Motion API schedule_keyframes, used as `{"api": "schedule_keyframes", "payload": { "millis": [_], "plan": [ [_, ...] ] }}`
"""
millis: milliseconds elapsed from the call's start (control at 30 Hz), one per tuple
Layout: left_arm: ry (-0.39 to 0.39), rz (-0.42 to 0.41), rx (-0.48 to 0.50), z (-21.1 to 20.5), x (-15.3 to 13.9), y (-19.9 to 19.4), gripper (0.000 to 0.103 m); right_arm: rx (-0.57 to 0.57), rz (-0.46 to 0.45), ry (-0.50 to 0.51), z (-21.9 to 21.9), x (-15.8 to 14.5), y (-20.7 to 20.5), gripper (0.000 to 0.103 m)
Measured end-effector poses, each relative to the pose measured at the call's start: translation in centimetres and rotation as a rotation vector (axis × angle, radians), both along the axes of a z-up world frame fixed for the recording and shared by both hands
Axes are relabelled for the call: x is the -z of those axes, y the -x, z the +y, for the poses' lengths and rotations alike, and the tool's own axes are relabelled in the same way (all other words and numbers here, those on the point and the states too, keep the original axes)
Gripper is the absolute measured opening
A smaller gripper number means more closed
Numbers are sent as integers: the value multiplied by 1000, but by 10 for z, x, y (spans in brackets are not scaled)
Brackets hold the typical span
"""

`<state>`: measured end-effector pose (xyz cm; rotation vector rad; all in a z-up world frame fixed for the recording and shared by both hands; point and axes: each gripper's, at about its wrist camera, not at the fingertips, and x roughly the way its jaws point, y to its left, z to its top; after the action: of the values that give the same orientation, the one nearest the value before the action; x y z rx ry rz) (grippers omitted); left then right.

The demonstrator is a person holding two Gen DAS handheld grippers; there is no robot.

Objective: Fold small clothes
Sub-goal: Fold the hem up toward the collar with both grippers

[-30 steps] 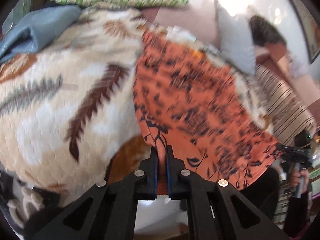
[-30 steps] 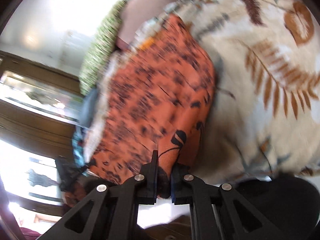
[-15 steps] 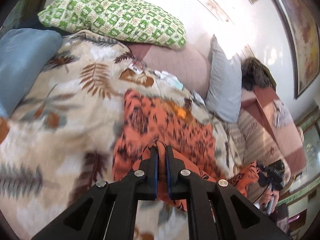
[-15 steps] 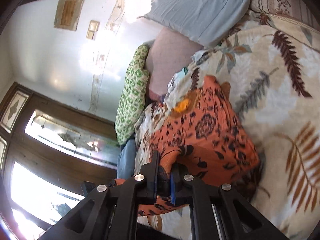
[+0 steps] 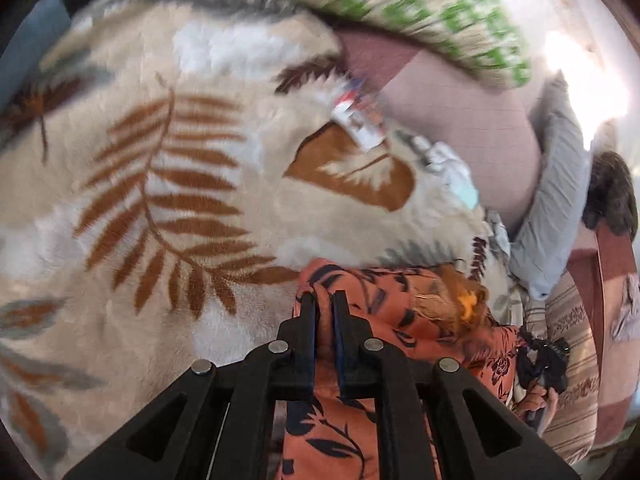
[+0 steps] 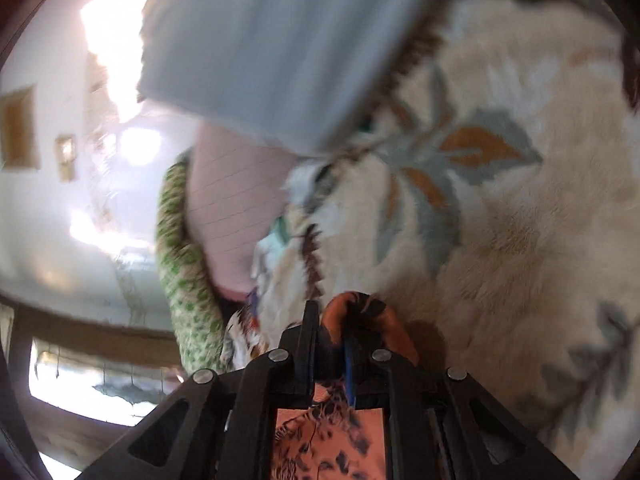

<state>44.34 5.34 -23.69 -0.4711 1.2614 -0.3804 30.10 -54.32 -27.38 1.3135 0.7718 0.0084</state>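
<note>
Left wrist view shows the orange garment (image 5: 384, 304) pinched between the nearly shut jaws of the left gripper (image 5: 325, 300), a fold of it bunched just past the fingertips and the rest trailing back under the gripper and off to its right. In the right wrist view the right gripper (image 6: 330, 314) is likewise clamped on the same cloth, a rolled orange hump (image 6: 356, 308) rising over its tips. Both ends are held, so I judge the fold to be mid-way: one edge is being carried over the rest of the piece, and laying it down, letting go and smoothing are not yet done. Whether more folds are needed I cannot tell, since most of the garment is hidden below the grippers.

The cloth is thin and limp, printed with dark flowers and leaves, and it drapes and creases easily. Ahead of both grippers lies a thick, fuzzy cream blanket (image 5: 240, 216) with rust and grey fern leaves. Beyond it, far ahead of the left gripper, sit a green-patterned pillow (image 5: 420, 4) and a plain grey pillow (image 5: 556, 200); small packets (image 5: 360, 120) lie at the blanket's far edge. The other gripper (image 5: 544, 356) shows small at the right.
</note>
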Motion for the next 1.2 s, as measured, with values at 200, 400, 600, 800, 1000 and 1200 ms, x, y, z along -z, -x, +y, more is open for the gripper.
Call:
{"api": "schedule_keyframes", "payload": {
  "millis": [200,400,600,800,1000,1200],
  "plan": [
    [96,-107,-140,32,-16,17,21,75,-64,-143,-16,53,8,13],
    [40,-369,-300,54,-98,89,50,279,-189,-40,-29,-1,76,72],
    [-40,-317,-182,0,-89,164,53,-73,-187,347,89,-85,51,72],
    [-130,-256,-147,-22,-42,172,53,-535,-60,569,276,-78,-13,71],
    [-128,-257,-129,-17,-34,160,53,-719,97,645,366,-31,-80,62],
    [-122,-164,-148,-14,-15,140,53,-520,163,775,350,-26,-165,51]
  ]
}}
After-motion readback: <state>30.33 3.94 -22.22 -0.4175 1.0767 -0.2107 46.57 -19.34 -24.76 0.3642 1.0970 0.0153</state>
